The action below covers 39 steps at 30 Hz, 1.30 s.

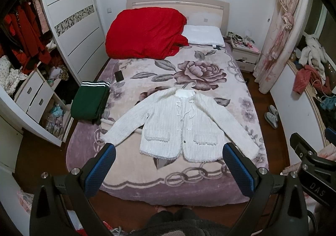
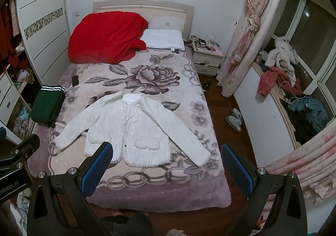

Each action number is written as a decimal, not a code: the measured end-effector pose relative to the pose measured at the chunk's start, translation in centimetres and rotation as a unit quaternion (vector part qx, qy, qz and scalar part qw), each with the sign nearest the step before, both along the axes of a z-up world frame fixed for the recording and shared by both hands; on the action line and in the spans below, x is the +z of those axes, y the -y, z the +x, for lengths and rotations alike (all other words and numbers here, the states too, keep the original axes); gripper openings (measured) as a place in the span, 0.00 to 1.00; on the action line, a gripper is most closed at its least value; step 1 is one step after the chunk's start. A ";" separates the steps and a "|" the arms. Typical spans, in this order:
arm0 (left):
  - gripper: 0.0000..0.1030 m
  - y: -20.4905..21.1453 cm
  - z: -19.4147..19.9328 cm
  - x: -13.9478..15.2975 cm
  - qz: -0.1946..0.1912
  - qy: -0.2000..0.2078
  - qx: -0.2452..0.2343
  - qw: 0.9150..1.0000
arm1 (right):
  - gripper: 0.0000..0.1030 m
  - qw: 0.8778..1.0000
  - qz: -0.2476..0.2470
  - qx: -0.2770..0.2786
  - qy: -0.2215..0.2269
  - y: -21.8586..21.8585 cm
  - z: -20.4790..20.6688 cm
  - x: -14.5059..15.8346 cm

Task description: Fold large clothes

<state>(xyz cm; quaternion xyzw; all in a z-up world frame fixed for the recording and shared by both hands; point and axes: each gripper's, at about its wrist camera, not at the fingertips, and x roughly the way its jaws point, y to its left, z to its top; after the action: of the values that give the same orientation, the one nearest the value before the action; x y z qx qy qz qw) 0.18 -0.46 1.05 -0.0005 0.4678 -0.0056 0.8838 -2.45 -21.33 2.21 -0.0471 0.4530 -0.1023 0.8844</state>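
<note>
Both grippers hover above the foot of the bed [image 1: 130, 189], fingers spread wide, holding nothing. The white cardigan [image 1: 178, 124] lies flat ahead at 12 o'clock, collar away, sleeves splayed toward 8 and 4. Left gripper [image 1: 169, 169] sits nearer the 8 o'clock cuff, right gripper [image 2: 167, 169] nearer the other.
</note>
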 end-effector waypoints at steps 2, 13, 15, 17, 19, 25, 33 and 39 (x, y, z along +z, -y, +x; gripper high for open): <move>1.00 0.2 0.2 0.1 0.000 0.000 -0.001 1.000 | 1.00 1.000 0.000 0.000 0.001 0.0 0.0 0.0; 1.00 0.5 0.2 0.3 0.002 0.000 0.002 1.000 | 1.00 1.000 -0.001 0.000 0.002 0.2 0.1 0.5; 1.00 0.6 0.5 0.5 0.002 -0.001 0.002 1.000 | 1.00 1.000 0.000 0.000 0.003 0.2 0.0 0.4; 1.00 0.7 0.6 0.5 0.002 0.000 0.002 1.000 | 1.00 1.000 -0.001 0.000 0.002 0.1 0.0 0.3; 1.00 0.8 0.8 0.6 0.002 0.000 0.003 1.000 | 1.00 1.000 -0.001 0.001 0.002 0.1 0.1 0.4; 1.00 0.5 1.1 0.7 0.002 0.000 0.003 1.000 | 1.00 1.000 0.001 0.002 0.003 -0.1 1.0 1.4; 1.00 -0.2 1.6 0.6 0.001 0.001 0.003 1.000 | 1.00 1.000 0.002 0.004 0.003 -0.6 2.3 2.2; 1.00 -0.4 1.9 0.6 0.000 0.001 0.003 1.000 | 1.00 1.000 0.002 0.006 0.004 -1.0 3.1 2.3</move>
<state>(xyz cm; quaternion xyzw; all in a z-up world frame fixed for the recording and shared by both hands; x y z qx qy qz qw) 2.03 -0.07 1.64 -0.0017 0.4669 -0.0031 0.8843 0.61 -20.36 4.56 -0.0472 0.4493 -0.0960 0.8869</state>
